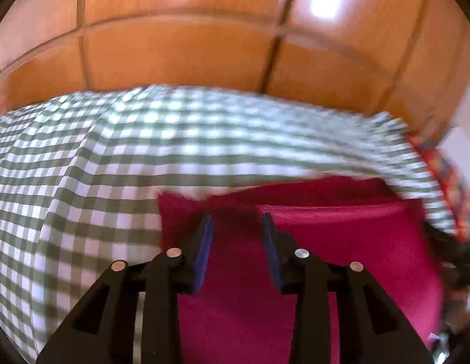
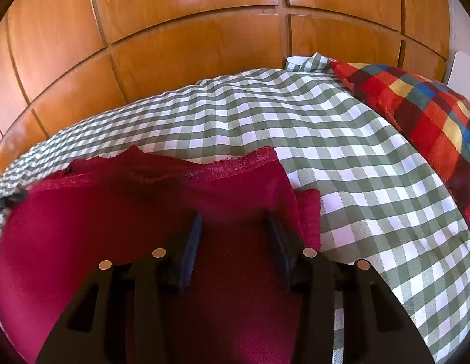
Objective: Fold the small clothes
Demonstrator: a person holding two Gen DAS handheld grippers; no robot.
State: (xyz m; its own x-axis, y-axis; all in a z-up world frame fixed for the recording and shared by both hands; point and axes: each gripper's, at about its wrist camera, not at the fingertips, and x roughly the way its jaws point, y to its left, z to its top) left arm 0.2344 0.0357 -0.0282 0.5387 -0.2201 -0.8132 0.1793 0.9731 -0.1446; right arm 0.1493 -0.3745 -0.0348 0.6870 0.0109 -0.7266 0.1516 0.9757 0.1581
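Note:
A dark red garment (image 1: 341,242) lies on a green-and-white checked cloth (image 1: 98,166). In the left wrist view, which is blurred, my left gripper (image 1: 237,217) is open just above the garment's left part, and nothing sits between its pads. In the right wrist view the same garment (image 2: 98,212) shows a lace-trimmed upper edge and a folded flap at its right side. My right gripper (image 2: 235,217) is open over the garment's right part, near that flap, and holds nothing.
The checked cloth (image 2: 341,151) covers the whole work surface. A red, yellow and blue plaid cushion (image 2: 417,115) lies at the right edge and also shows in the left wrist view (image 1: 450,182). Wooden panelled doors (image 2: 189,45) stand behind the surface.

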